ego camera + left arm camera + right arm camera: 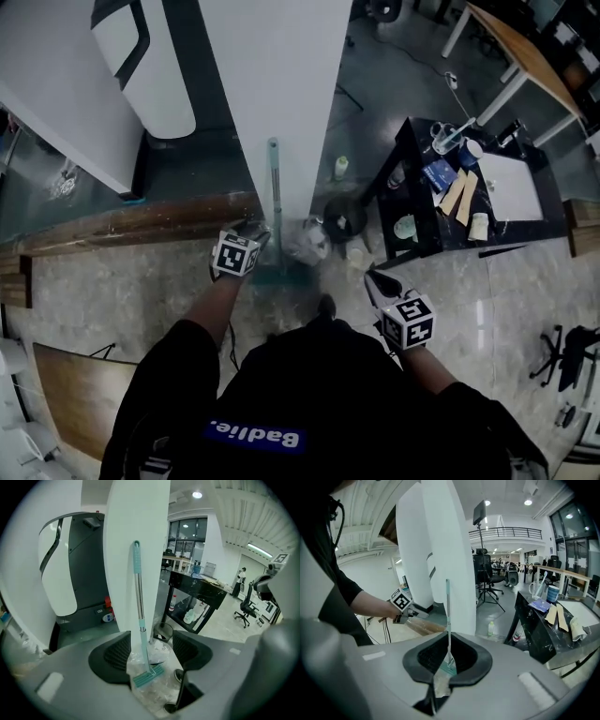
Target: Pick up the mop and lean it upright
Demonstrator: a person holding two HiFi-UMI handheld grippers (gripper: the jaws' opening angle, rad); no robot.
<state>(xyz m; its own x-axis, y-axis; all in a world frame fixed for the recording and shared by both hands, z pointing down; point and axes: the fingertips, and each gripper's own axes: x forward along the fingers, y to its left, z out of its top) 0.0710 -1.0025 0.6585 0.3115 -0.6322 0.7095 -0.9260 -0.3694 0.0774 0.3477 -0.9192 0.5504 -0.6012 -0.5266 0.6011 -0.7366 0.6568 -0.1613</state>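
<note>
Looks steeply down past a black shirt (281,403) to a pair of hand-held grippers over a pale stone floor (141,291). Shows the left gripper (255,230) with its jaws spread wide and clamped on nothing. Frames the mop (139,602) in the gap between those jaws, a little ahead of the tips and untouched by either pad. Finds that mop already standing upright, with its metal and teal handle leaning on a white pillar (281,84) straight ahead of the left gripper and its teal head down on crumpled clear plastic (307,242) at the pillar's foot. Shows the right gripper (372,278) to the right of the left one and farther back from the pillar, with its jaws drawn together at the tips and gripping nothing. Catches the mop too through the hollow between the right gripper's curved pads, well ahead and apart from them. Places a dark shoe (326,305) on the floor between the two grippers. Sets a round black bin (344,217) just right of the mop's head, ahead and left of the right gripper, and a black table (511,234) with cups and papers ahead and right of it. Puts a white and dark grey machine (141,56) ahead and left of the left gripper, beside the pillar.
</note>
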